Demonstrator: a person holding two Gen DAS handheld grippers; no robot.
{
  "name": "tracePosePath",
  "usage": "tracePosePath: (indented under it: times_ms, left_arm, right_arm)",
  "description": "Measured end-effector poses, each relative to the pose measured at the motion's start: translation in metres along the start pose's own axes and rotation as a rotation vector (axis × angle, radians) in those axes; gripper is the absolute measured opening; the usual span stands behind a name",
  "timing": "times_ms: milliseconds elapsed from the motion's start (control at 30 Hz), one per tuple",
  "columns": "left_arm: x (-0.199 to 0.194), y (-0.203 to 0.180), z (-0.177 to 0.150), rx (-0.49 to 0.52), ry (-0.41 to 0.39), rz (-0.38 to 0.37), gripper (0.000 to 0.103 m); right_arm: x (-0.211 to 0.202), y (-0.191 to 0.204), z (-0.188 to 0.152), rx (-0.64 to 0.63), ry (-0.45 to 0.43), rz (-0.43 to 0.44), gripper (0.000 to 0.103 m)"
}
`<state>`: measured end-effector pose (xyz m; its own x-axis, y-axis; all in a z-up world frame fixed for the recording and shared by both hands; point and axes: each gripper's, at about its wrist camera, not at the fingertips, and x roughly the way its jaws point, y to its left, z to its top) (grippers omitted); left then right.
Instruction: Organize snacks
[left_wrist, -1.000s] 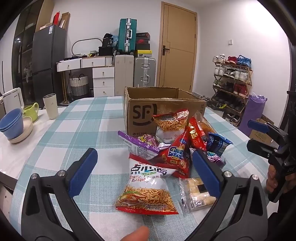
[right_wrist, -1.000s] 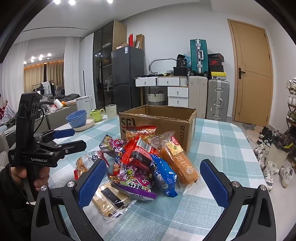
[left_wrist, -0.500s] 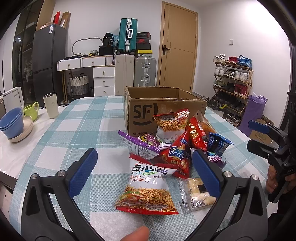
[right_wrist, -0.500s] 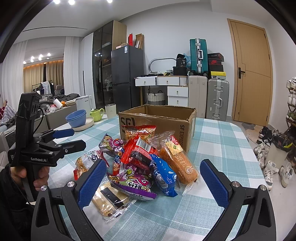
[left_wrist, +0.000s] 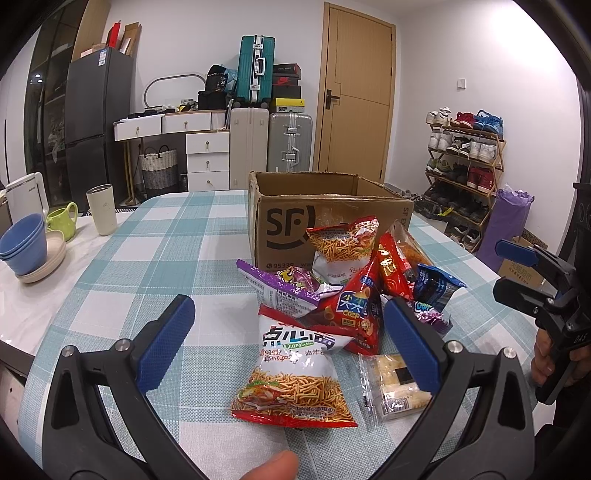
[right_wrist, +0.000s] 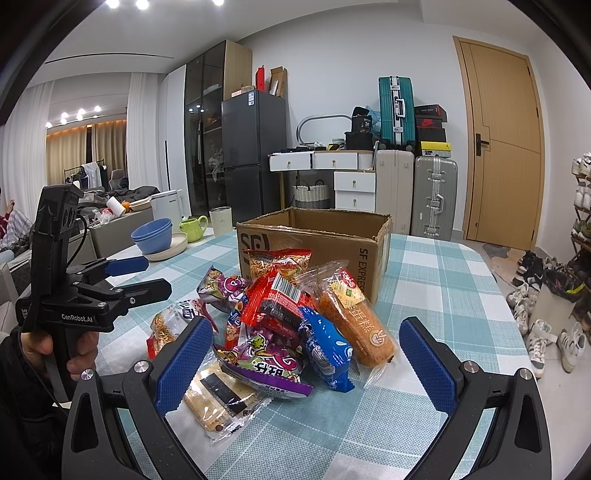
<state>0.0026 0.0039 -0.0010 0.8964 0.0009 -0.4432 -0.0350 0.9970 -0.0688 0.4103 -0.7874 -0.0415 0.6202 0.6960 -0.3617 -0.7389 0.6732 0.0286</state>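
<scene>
Open SF cardboard box (left_wrist: 325, 218) at rear of checked tablecloth (left_wrist: 147, 258), snack pile (right_wrist: 280, 317) against its front, nothing packed; left gripper (left_wrist: 291, 343) and right gripper (right_wrist: 306, 365) both spread, empty, hovering; next likely: close on nearest noodle-snack bag (left_wrist: 295, 369).

Glossy plastic snack packets (left_wrist: 295, 369), matt cardboard box (left_wrist: 288, 221), seemingly woven cloth (left_wrist: 147, 266).

Ahead of the left gripper (left_wrist: 290, 339), its jaws spread wide, a noodle bag (left_wrist: 295, 373) lies between the fingers, with the snack pile (left_wrist: 354, 291) just beyond and the open cardboard box (left_wrist: 295, 229) behind that. To its left the checked worktop (left_wrist: 155, 251) is bare up to the stacked bowls (left_wrist: 26, 247). Right of the right gripper (right_wrist: 304, 354), the cloth is clear beside the box.
</scene>
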Motion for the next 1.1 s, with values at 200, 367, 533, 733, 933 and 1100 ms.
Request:
tracePosePath:
  times_ms: [200,367,533,733,933,1100]
  left_arm:
    - [0.000,0.000,0.000,0.002,0.000,0.000,0.102]
    - [0.000,0.000,0.000,0.001,0.000,-0.001,0.102]
    - [0.000,0.000,0.000,0.000,0.000,-0.001,0.102]
    - [0.000,0.000,0.000,-0.001,0.001,-0.001,0.102]
    - [0.000,0.001,-0.001,-0.007,-0.001,-0.002,0.102]
    - [0.000,0.000,-0.003,-0.010,-0.002,-0.005,0.102]
  right_arm:
    - [0.000,0.000,0.000,0.001,0.001,0.000,0.103]
    - [0.000,0.000,0.000,0.000,0.002,0.000,0.103]
    - [0.000,0.000,0.000,0.001,0.002,0.000,0.103]
    - [0.000,-0.001,0.000,0.004,0.006,0.003,0.103]
    - [0.003,-0.002,0.000,0.009,0.022,-0.007,0.103]
    - [0.011,-0.002,0.000,0.012,0.043,-0.031,0.103]
